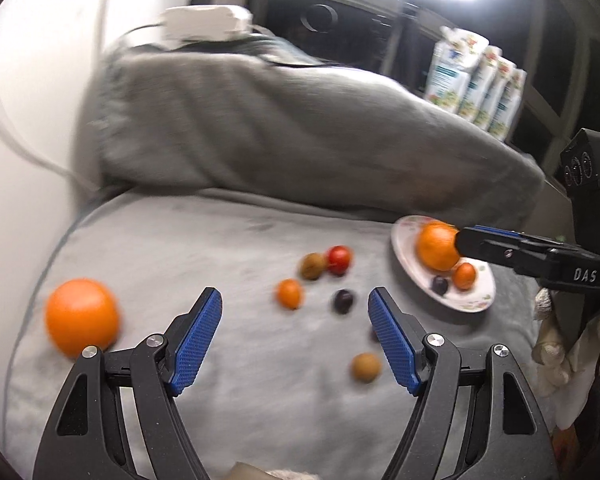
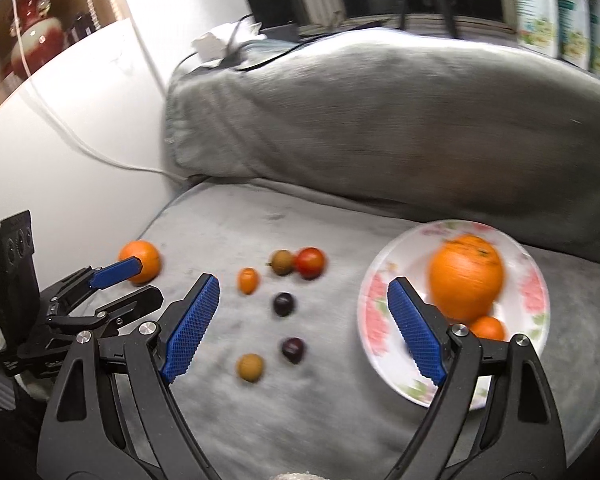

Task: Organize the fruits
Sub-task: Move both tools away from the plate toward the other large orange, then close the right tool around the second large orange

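On the grey cushion lie a big orange, a small orange fruit, two brown fruits, a red one and two dark plums. The flowered plate at the right holds a large orange, a small orange fruit and a dark plum. My left gripper hovers open near the big loose orange. My right gripper is open and empty by the plate's left rim.
A grey pillow rises behind the cushion. A white wall with a cable closes the left side. Cartons stand on the sill at the back right, and a white adapter sits above the pillow.
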Tool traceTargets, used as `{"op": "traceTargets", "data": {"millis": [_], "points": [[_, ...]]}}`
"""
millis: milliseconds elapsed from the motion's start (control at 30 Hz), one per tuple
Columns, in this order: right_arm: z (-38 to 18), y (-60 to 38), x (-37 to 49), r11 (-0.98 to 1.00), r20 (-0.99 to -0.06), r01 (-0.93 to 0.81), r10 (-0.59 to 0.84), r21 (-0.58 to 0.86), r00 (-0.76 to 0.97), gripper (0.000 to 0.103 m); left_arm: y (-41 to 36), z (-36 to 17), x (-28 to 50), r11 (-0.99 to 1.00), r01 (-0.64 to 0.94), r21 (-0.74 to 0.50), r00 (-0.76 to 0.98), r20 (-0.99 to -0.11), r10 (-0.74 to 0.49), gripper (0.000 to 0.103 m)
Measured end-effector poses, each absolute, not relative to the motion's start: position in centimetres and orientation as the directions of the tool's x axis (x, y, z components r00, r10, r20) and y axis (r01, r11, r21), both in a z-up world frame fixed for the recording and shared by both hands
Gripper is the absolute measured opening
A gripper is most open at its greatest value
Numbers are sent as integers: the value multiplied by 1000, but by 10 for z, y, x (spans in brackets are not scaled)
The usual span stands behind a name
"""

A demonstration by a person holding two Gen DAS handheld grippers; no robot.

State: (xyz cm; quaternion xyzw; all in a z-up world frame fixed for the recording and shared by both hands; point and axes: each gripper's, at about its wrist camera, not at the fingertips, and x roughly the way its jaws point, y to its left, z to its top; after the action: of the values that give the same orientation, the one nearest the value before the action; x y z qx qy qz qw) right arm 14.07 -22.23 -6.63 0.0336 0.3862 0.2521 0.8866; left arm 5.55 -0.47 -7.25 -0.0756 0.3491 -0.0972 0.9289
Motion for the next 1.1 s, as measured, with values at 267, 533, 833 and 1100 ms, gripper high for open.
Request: {"op": "traceTargets", "data": {"millis": [267,533,833,1100], "points": [[-69,-166,155,827,-691,-499,519,258,503,89,54,-86,37,976,-5,-219,754,-642,-141,76],[-79,-120,170,779,-706,-541,574,317,415,89,95,-109,28,964,-111,-244,736,-672,-85,76],[-98,-66,187,708,-707,-575,645,410,290,89,120,-124,32,945,-165,-282,718,-691,-81,76],[-124,-16,206,643,-700,-556,699,527,145,89,133,-136,40,932,-184,-313,703,-704,-98,74]]}}
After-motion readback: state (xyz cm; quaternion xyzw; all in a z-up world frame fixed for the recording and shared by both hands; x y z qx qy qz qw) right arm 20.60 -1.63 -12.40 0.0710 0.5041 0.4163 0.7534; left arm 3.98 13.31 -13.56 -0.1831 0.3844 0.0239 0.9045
